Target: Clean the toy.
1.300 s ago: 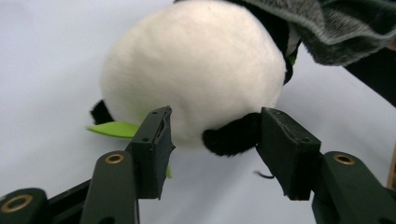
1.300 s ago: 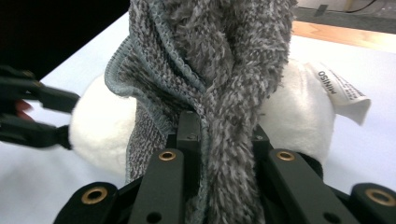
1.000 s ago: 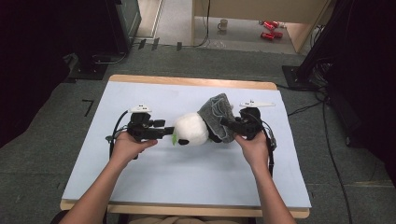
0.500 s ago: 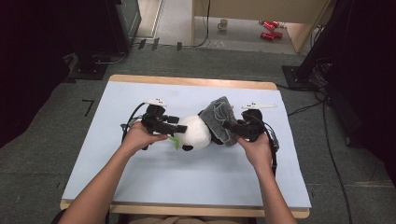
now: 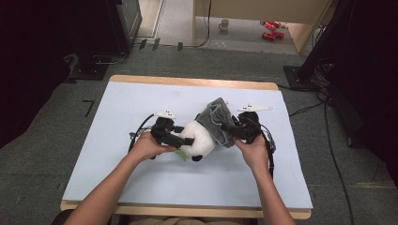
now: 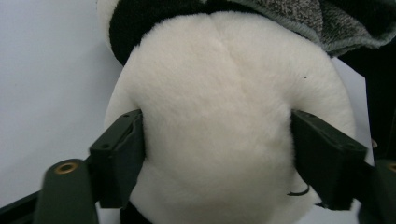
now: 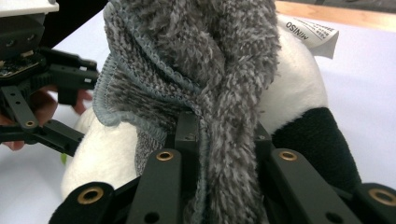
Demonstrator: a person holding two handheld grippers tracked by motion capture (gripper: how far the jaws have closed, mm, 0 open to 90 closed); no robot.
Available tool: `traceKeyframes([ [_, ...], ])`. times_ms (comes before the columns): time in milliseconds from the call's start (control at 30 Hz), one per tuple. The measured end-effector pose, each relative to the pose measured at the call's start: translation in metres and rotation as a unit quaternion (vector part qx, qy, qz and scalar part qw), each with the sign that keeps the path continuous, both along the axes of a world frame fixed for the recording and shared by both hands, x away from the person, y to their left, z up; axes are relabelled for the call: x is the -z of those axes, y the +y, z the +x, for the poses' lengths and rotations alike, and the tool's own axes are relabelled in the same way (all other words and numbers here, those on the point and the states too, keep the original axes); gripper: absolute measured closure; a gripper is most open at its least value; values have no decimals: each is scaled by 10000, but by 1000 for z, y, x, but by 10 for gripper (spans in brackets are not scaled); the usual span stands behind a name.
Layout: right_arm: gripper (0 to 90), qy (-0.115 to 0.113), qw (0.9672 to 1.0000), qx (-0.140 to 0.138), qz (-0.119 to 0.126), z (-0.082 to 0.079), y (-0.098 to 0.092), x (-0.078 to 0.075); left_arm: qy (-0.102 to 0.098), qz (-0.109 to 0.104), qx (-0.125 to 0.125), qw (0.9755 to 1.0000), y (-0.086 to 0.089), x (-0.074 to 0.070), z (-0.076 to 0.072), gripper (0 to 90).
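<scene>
Left tongs astride panda

A plush panda lies on its side near the middle of the pale blue table cover, its round white fur body crossed by black bands and a small green piece showing at its lower edge. A grey knitted garment with a stitched blue-grey hem is bunched over the end of the toy that points toward the far right, its fabric gathered into 1 thick fold. A white label with printed text sticks out from the toy beside that fold.
</scene>
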State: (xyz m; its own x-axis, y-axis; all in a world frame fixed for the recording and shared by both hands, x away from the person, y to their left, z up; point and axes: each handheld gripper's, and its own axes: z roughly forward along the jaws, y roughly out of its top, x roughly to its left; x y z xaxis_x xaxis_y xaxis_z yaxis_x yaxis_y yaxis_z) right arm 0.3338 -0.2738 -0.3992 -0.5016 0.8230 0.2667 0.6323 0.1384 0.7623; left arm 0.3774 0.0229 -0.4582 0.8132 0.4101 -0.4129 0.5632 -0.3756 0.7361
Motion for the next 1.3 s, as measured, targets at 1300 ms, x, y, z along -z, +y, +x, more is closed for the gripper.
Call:
traceKeyframes([
  [1300, 753, -289, 9943, -979, 319, -21, 86, -2, -52, -55, -1873, 9823, 35, -27, -23, 610],
])
